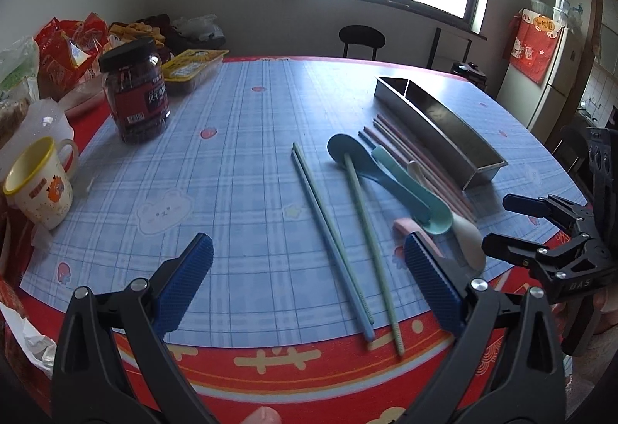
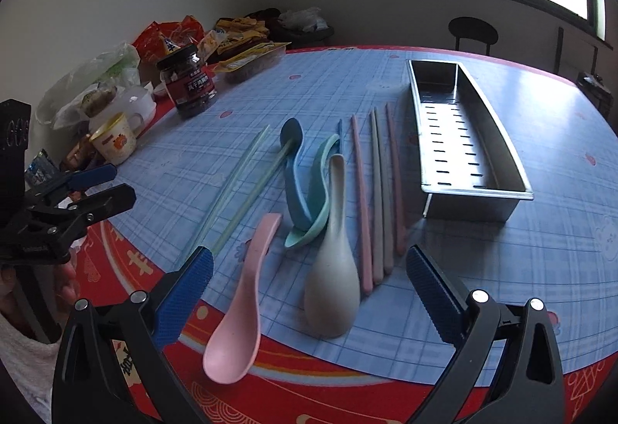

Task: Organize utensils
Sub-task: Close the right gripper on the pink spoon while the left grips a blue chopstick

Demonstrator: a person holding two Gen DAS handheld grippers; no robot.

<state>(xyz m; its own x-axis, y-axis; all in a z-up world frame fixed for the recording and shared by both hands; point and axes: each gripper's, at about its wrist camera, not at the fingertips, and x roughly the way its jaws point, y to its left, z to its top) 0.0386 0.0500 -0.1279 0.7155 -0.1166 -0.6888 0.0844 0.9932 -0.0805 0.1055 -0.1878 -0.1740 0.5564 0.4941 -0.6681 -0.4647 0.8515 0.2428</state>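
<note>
We work over a round table (image 2: 502,261) laid with a blue checked mat bordered in red, and the largest task piece on it is the steel tray (image 2: 463,149), a long, rigid, perforated box with a divider near its far end, lying toward the table's right side, empty as far as we see. Just left of it lie the pink and grey chopsticks (image 2: 380,192), side by side and parallel to its long wall; the green and blue chopsticks (image 1: 336,230) lie loosely apart nearer the front edge, their ends over the red border. Between them the spoons overlap: the grey spoon (image 2: 332,269), the pink spoon (image 2: 239,312) overhanging the front edge, the teal spoon (image 2: 314,192) and the dark blue spoon (image 2: 291,161) crossed. We judge them light, stiff, matte plastic, smooth enough to slip, so a handle gripped mid-length suits best; the thin chopsticks may roll. Our left gripper (image 1: 309,281) and right gripper (image 2: 309,288) both hover with jaws spread wide, holding nothing, ribbed blue pads facing inward.
</note>
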